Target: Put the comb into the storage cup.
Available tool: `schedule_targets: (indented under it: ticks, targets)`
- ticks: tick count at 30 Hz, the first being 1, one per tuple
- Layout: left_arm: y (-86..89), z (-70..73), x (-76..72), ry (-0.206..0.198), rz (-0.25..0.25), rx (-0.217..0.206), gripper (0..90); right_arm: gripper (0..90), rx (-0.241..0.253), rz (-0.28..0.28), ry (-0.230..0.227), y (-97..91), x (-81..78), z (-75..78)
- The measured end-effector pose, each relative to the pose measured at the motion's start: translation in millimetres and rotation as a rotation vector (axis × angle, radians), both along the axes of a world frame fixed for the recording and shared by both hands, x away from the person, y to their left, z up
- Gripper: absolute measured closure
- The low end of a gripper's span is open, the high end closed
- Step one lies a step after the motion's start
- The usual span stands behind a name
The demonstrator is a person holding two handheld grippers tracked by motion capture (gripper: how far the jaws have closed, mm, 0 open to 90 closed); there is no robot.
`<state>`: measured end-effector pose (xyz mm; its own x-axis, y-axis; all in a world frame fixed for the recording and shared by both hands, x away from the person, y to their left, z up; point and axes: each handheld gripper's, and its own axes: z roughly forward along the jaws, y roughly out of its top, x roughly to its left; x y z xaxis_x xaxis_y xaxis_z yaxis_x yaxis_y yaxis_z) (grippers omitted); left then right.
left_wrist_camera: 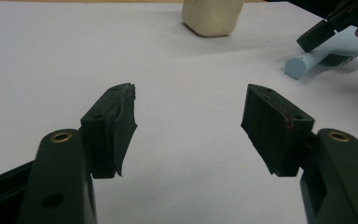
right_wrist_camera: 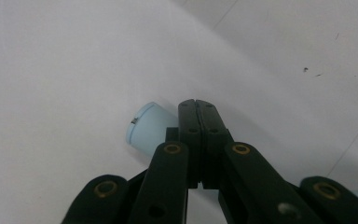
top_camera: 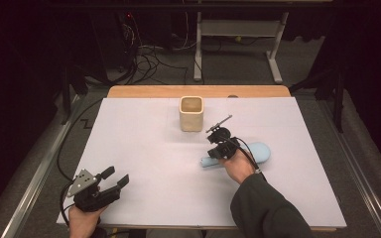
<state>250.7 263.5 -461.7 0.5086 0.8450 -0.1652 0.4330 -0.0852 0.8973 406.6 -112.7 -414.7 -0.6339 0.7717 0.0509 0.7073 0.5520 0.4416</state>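
- White sheeting covers the bench (top_camera: pixel 144 163); dark floor, cables and table legs lie beyond.
- Light-blue hairbrush (top_camera: pixel 258 151) lies flat right of centre, long axis across the bench, round handle end pointing left.
- Right tool (top_camera: pixel 217 144), jaws pressed together with nothing between, sits over the handle.
- Cream cup (top_camera: pixel 191 113) stands upright behind, apart.
- Left tool (top_camera: pixel 113 179) rests near-left, jaws spread, empty.

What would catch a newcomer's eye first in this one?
The pale blue brush lying right of centre on the white table, with the right gripper shut and sitting over its handle. Behind it stands a cream cup, upright near the far edge. At the near left corner the left gripper rests with its jaws open, holding nothing.
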Motion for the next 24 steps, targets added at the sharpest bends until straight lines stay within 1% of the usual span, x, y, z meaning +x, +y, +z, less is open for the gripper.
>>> schedule_targets:
  ticks: [3,5,11,20,24]
  targets:
    - [0.0,0.0,0.0,-0.001,0.0,-0.001,35.3,90.0,-0.005,-0.006,0.013,1.1,0.5,0.6]
    - [0.0,0.0,-0.1,-0.001,0.001,-0.001,35.3,90.0,-0.006,-0.003,0.008,1.8,1.6,0.0]
    - [0.3,0.1,-0.3,-0.002,0.0,-0.001,35.3,90.0,-0.013,-0.006,0.016,4.0,4.0,-1.6]
    - [0.1,0.0,-0.2,-0.002,0.0,0.0,35.3,90.0,-0.021,0.002,0.02,5.0,2.2,-1.7]
    - [-0.2,0.0,-0.1,-0.001,-0.001,0.002,35.3,90.0,-0.036,-0.002,0.02,5.9,3.2,-3.6]
